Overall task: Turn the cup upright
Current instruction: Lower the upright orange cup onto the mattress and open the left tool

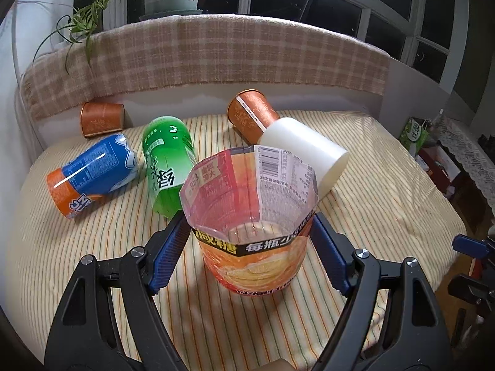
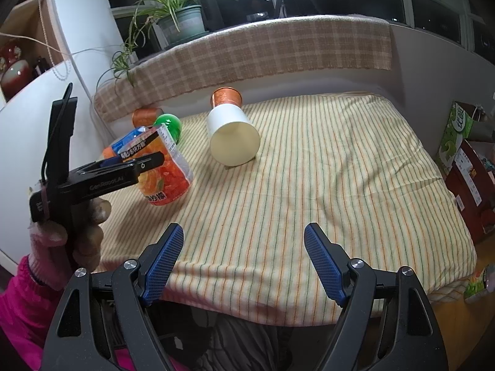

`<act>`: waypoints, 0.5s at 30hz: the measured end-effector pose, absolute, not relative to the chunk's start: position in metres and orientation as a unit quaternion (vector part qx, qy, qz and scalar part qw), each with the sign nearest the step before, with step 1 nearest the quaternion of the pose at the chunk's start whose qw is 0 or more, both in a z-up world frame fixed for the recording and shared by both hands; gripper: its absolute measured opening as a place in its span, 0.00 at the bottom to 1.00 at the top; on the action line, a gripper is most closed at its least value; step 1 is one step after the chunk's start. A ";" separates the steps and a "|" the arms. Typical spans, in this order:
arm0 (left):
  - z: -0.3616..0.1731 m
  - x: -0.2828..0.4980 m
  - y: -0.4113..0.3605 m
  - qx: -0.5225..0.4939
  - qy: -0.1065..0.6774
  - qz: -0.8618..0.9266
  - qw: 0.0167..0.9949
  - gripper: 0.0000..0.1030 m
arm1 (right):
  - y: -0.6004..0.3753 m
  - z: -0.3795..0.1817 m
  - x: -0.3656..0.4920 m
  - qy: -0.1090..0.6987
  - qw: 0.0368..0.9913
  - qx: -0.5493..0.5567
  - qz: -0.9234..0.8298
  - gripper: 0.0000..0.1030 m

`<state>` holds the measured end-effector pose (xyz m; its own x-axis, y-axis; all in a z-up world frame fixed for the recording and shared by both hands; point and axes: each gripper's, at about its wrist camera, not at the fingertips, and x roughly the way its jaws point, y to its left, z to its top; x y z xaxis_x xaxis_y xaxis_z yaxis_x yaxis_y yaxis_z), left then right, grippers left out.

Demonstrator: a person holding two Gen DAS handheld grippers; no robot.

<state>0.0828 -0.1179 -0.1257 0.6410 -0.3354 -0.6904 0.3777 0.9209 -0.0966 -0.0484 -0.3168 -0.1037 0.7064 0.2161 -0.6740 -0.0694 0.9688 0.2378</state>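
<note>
The left hand-held gripper [image 1: 250, 232] clasps the thin, crushable cut-bottle cup [image 1: 250, 241] mid-wall, 6 o'clock on the bed [image 1: 386, 204]; the right hand-held gripper [image 2: 244, 256] gapes wide.

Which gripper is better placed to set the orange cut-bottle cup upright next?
Left. The left gripper already straddles the orange cup, which looks slightly tilted, while the right gripper hangs open at the bed's near edge.

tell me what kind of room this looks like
Probably a bedroom or living room at night: a bed under a striped sheet, a plaid throw along the ledge behind it, and a potted plant by dark windows.
</note>
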 end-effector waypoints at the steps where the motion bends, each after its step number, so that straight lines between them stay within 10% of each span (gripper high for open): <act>1: -0.126 0.082 -0.118 0.029 0.376 -0.198 0.905 0.79 | -0.316 -0.103 -0.048 0.374 0.919 0.097 0.079 0.78; 15: -0.106 0.058 -0.096 0.016 0.367 -0.203 0.908 0.85 | -0.304 -0.092 -0.045 0.349 0.931 0.076 0.079 0.78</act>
